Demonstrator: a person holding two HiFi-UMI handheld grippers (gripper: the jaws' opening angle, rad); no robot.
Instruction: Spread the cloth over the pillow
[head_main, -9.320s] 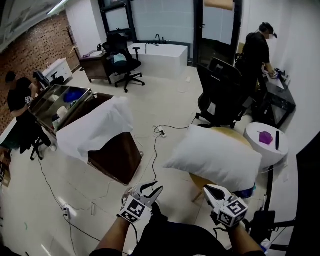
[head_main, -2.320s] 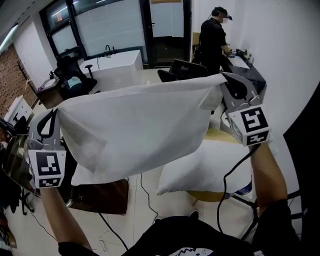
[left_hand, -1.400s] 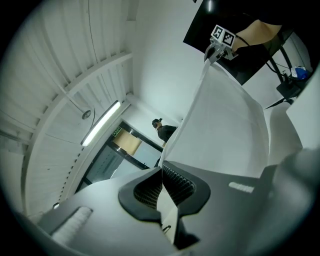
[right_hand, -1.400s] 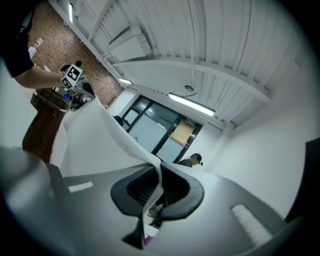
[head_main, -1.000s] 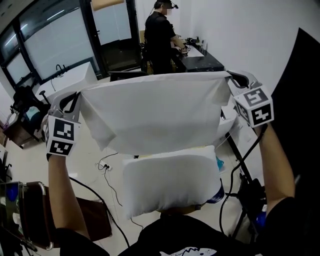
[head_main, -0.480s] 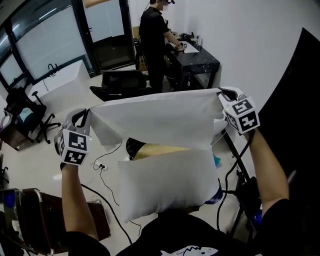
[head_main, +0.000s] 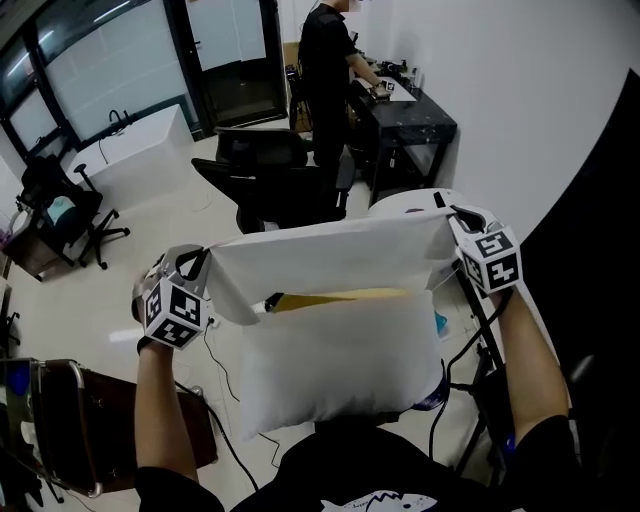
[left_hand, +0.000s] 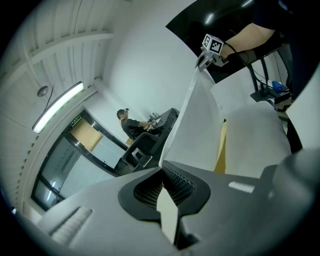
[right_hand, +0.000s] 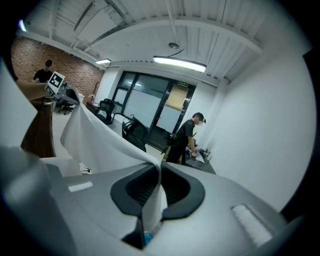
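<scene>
A white cloth (head_main: 330, 255) hangs stretched between my two grippers, just above the far edge of a white pillow (head_main: 335, 355). My left gripper (head_main: 205, 262) is shut on the cloth's left corner (left_hand: 161, 165). On the cloth's right corner (right_hand: 158, 172) my right gripper (head_main: 447, 215) is shut. The pillow lies on a yellowish round table (head_main: 340, 297), of which only a strip shows between cloth and pillow. In the left gripper view the cloth (left_hand: 200, 115) runs up to the right gripper (left_hand: 206, 55). The right gripper view shows the cloth (right_hand: 95, 140) sagging toward the left gripper (right_hand: 62, 90).
A black office chair (head_main: 270, 175) stands just beyond the cloth. A person (head_main: 330, 55) stands at a black desk (head_main: 415, 115) along the right wall. A brown cabinet (head_main: 85, 430) is at lower left, cables trail on the floor, and a black stand (head_main: 485, 330) rises at the pillow's right.
Both grippers have come down with the cloth, from chest height to just above the pillow. The cloth's lower edge now overlaps the pillow's far side and hides most of the table.
</scene>
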